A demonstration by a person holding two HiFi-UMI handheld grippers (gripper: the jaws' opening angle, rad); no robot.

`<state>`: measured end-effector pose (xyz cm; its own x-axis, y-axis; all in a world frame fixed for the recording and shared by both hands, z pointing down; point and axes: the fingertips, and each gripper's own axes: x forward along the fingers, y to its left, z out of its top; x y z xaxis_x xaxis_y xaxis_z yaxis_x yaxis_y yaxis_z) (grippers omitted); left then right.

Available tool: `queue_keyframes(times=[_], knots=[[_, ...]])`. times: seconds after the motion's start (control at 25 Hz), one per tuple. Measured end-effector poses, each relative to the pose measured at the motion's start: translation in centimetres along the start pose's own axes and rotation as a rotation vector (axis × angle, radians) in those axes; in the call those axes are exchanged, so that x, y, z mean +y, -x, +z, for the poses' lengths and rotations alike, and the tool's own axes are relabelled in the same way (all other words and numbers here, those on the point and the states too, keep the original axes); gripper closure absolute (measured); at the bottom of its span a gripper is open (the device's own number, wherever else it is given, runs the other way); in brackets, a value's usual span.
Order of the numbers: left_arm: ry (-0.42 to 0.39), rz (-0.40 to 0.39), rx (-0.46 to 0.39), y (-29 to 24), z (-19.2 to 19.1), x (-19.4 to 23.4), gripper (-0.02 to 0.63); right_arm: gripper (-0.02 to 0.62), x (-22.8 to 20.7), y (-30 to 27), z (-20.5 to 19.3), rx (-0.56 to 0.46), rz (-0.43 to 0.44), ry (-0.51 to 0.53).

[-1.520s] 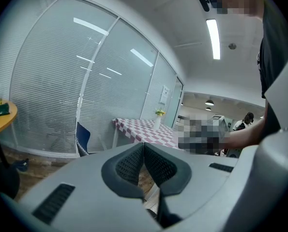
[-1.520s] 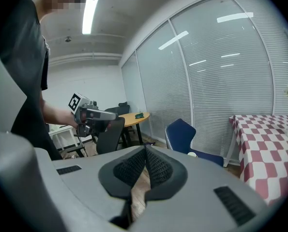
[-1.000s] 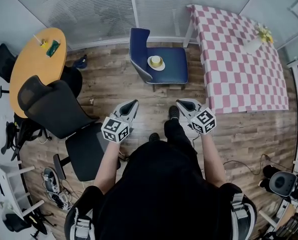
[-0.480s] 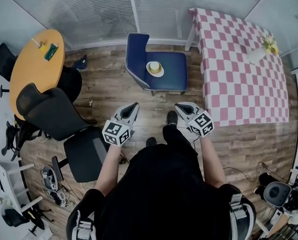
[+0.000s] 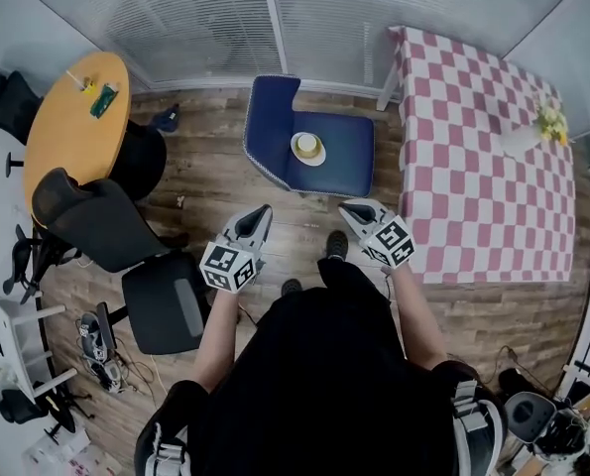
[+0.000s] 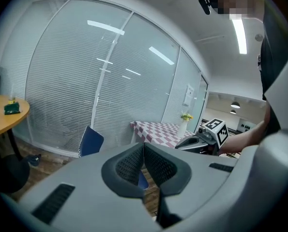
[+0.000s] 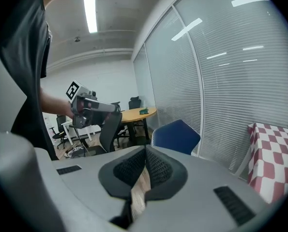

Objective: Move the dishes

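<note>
Left tongs (image 5: 265, 210), right tongs (image 5: 345, 207) held forward side by side, tilted slightly down, jaws together, empty.

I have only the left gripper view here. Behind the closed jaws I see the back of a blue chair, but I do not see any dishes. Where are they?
Observer: The head view shows them on the seat of that blue padded chair: a white round plate with a small yellow cup on it.
Operator: Thank you. Does the right gripper carry something?
Observer: No. In the right gripper view the right gripper has its jaws together, with nothing between them.
</note>
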<state>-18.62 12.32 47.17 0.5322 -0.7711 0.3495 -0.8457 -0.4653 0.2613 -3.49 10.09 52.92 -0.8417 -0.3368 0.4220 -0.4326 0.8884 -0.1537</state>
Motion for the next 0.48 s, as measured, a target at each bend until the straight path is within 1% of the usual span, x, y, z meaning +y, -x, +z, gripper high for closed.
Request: queue_keyframes(times=[0.24, 0.48], knots=[[0.033, 0.081, 0.005, -2.7, 0.7, 0.3, 0.584, 0.580, -4.1, -0.7, -0.1, 0.019, 0.075, 0.018], [0.045, 0.148, -0.003, -4.2, 1.4, 0.6, 0.584, 0.580, -6.7, -1.8, 0.5, 0.006, 0.132, 0.029]])
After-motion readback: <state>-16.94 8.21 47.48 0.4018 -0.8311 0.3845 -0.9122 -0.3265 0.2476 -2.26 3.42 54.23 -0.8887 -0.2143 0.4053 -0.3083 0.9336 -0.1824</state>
